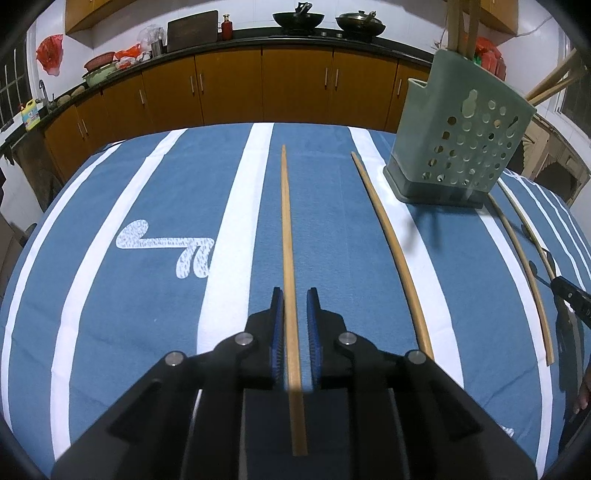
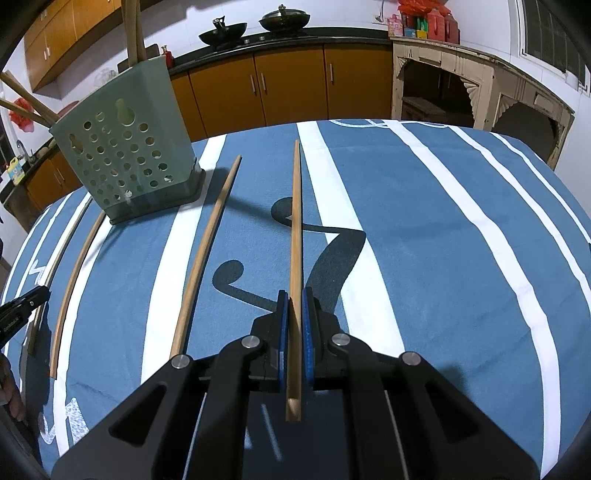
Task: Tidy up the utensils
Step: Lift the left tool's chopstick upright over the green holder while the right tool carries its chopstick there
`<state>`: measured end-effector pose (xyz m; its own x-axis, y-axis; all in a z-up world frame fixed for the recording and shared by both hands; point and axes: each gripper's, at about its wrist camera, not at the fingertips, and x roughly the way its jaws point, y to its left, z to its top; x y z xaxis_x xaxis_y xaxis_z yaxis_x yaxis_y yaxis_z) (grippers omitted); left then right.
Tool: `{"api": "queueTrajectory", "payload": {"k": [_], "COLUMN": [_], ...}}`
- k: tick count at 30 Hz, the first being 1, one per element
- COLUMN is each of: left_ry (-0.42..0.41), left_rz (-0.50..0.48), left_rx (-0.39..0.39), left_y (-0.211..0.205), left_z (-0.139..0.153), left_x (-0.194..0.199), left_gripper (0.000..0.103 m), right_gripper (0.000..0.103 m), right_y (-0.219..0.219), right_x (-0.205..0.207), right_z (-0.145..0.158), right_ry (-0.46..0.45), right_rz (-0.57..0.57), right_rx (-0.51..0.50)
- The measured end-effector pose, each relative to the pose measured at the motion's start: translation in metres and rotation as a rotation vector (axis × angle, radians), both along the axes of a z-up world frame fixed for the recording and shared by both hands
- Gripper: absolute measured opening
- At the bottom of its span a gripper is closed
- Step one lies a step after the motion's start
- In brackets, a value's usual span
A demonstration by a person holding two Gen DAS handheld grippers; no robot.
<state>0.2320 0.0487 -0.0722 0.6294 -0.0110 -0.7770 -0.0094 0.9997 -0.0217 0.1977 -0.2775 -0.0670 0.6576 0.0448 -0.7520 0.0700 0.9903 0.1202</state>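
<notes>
Left gripper (image 1: 295, 295): jaws set a little apart, astride a chopstick (image 1: 289, 266) lying lengthwise on the tablecloth (image 1: 155, 184). A gap is seen on either side of the stick; the blue pads (image 1: 277, 332) are not pressed on it. The stick's near end runs back under the gripper body, its far tip points toward the cabinets (image 1: 229, 85).

Right gripper (image 2: 295, 295): jaws drawn nearly together on a second chopstick (image 2: 295, 229), which is pinched between the blue pads (image 2: 307, 332). The cut end of the stick is seen behind the fingers, above the cloth; the tip reaches forward toward the far edge of the table.

Outward, left wrist view: a third chopstick (image 1: 391, 251) lies to the right of the straddled one, roughly parallel. Just beyond it stands a pale green perforated holder (image 1: 461, 136), upright on its darker base, with several chopsticks (image 1: 461, 26) standing in it. Two more loose sticks (image 1: 524, 266) lie past the holder, near the right gripper's tip at the frame edge.

Right wrist view: the holder (image 2: 125, 155) stands to the left, with a loose stick (image 2: 207, 258) between it and the held one.

Cloth: blue with white stripes. On the counter behind, two woks (image 1: 298, 18) are noted.
</notes>
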Motion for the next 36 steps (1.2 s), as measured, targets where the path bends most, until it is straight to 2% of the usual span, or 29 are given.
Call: {"api": "queueTrajectory", "payload": {"k": [23, 29, 36], "left_ry": [0.0, 0.001, 0.0], "left_rz": [0.0, 0.013, 0.017], "left_rx": [0.006, 0.017, 0.02], "left_y": [0.0003, 0.0009, 0.0], "left_z": [-0.0002, -0.0007, -0.0003], "left_x": [0.0003, -0.0036, -0.0053], "left_gripper": [0.015, 0.021, 0.021], "right_gripper": [0.009, 0.009, 0.009], "right_y": [-0.0008, -0.0005, -0.0004], "right_x": [-0.0002, -0.0002, -0.0022], "right_z": [-0.0005, -0.0007, -0.0008], "right_ry": [0.0, 0.0, -0.001], "right_rz": [0.001, 0.0, 0.002], "right_rx": [0.002, 0.0, 0.0]}}
